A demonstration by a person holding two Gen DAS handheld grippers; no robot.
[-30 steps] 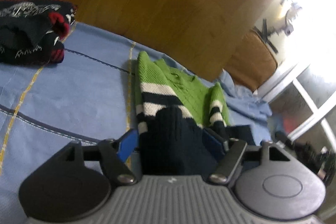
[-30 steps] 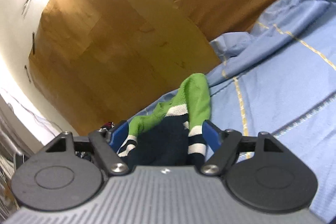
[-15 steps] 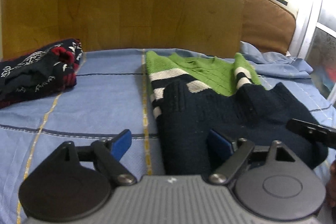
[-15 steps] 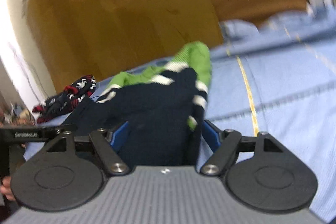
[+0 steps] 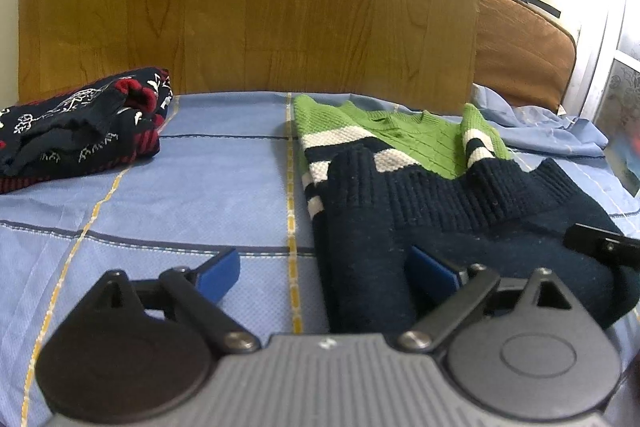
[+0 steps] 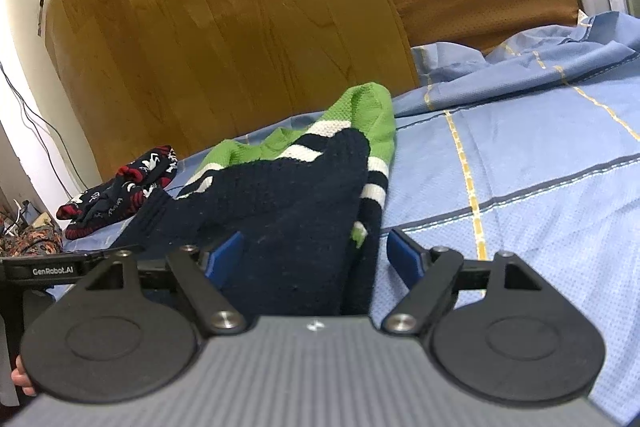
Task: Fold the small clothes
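Both the left gripper [image 5: 332, 275] and right gripper [image 6: 316, 253] are opening, pads clear of the folded green-and-navy sweater [image 5: 420, 211] lying between them.

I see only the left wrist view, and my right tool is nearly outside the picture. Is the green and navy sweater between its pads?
Observer: Yes. In the right wrist view, the right edge of the sweater lies between the open pads of the right tool.
Operator: Does the outer pad touch it?
Observer: No. It hangs over the bare bed sheet, apart from the sweater.
Operator: What is left of the wooden board?
Observer: A white wall with thin cables.
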